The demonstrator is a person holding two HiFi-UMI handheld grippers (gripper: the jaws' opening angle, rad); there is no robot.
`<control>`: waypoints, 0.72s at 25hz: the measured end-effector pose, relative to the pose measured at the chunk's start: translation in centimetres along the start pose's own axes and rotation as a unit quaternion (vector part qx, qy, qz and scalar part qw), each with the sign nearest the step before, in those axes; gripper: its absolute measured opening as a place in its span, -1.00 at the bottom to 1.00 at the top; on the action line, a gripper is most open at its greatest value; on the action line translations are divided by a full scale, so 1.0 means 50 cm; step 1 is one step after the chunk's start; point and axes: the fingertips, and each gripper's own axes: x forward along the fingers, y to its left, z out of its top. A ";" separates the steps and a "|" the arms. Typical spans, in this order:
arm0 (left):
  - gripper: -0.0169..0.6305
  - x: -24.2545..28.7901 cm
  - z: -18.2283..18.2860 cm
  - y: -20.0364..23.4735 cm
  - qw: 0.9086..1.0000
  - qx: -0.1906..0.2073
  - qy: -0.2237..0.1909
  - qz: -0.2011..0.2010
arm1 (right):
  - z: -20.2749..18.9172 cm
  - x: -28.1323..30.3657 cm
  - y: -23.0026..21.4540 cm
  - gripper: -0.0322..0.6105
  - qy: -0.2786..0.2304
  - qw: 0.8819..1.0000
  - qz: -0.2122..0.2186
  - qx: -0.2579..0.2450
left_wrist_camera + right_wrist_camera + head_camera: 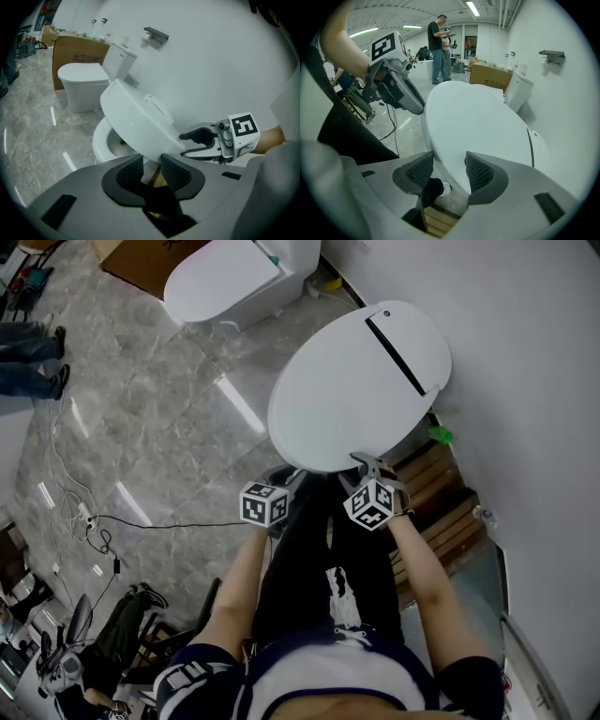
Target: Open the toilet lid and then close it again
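Left gripper view, tool: my left tool [151,161] is gripping the front rim of the toilet lid [136,117]. The rim is sitting between the two ribbed pads [130,172], which are pressing on it from either side.
Left gripper view, lid: it is tilting up off the bowl [99,143], front edge raised, and the open bowl is showing beneath it on the left.
Left gripper view, other tool: my right tool [184,144] is biting the same rim just to the right of mine, one finger above the edge and one below.
Right gripper view, tool: the right tool's pads are straddling the rim and the lid's white edge is filling the gap between them. I am reading it as clamped, not loose.
Right gripper view, direction: the lid is stretching away from the jaws, ahead and to the right, toward the wall [562,117].
Head view, axis: the lid's long axis is running from my two tools at its near end to the hinge slot [398,357] at its far end, close by the wall.
Head view, nearer hand: neither. Both tools are sitting side by side on the near rim, well apart from the hinge.
Head view, surroundings: a second toilet [225,282] is standing well apart, and wooden slats [441,488] are lying beside the bowl.
Coming move: I am judging the lid to be partway through its arc. Either way, the rim is going to swing about that far hinge, so both tools are needing to travel together on a curve, up toward the wall or down toward the bowl.
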 end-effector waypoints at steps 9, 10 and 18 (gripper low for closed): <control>-0.60 0.027 -0.038 0.043 0.999 -0.010 0.030 0.004 | -0.014 0.042 0.016 -0.26 0.015 1.000 0.021 -0.006; -0.60 0.031 -0.043 0.048 0.999 -0.012 0.034 0.005 | -0.017 0.046 0.018 -0.26 0.016 1.000 0.023 -0.006; -0.60 0.053 -0.073 0.077 0.998 -0.027 0.059 0.015 | -0.029 0.077 0.030 -0.28 0.030 0.999 0.043 0.000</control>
